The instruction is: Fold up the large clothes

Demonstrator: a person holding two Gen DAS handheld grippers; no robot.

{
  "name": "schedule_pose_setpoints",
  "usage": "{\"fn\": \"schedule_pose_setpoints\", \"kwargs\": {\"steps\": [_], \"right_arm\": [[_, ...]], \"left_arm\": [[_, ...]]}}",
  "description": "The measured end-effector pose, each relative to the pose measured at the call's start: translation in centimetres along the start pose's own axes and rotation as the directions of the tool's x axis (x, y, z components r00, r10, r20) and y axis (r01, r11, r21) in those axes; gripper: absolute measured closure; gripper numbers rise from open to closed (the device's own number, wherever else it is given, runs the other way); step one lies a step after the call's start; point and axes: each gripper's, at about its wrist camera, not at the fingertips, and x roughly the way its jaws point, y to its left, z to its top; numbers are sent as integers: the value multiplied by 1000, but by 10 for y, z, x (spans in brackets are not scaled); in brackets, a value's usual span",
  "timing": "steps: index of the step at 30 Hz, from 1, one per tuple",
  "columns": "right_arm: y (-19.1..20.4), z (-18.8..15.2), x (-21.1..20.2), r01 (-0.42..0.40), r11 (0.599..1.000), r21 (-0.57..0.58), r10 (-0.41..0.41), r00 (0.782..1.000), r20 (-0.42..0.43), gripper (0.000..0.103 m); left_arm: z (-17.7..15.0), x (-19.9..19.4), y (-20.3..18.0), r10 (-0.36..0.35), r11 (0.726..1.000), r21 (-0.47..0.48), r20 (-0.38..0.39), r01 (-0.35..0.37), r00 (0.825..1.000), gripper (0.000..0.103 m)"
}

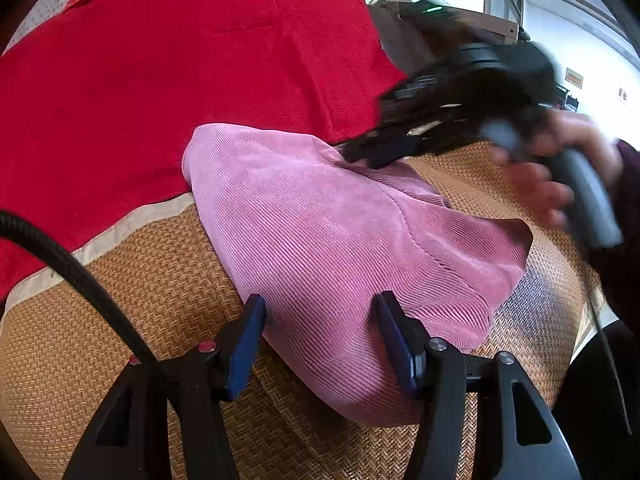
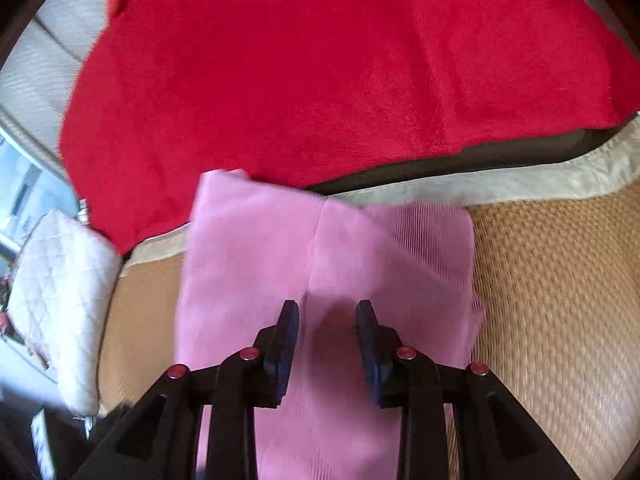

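Note:
A pink corduroy garment lies folded in a thick bundle on a woven straw mat. My left gripper is open, its blue pads on either side of the bundle's near edge, holding nothing. In the left wrist view the right gripper is blurred at the bundle's far edge, held by a hand. In the right wrist view the right gripper is open just above the pink garment, with no cloth between its pads.
A large red blanket covers the surface beyond the mat, also in the right wrist view. A white quilted cushion lies at the left. The mat extends right of the garment. A black cable crosses the left.

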Motion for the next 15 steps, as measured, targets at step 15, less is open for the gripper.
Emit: {"fn": "schedule_pose_setpoints", "kwargs": {"steps": [15], "right_arm": [[2, -87, -1, 46, 998, -47, -42, 997, 70, 34]], "left_arm": [[10, -16, 18, -42, 994, -104, -5, 41, 999, 33]]}}
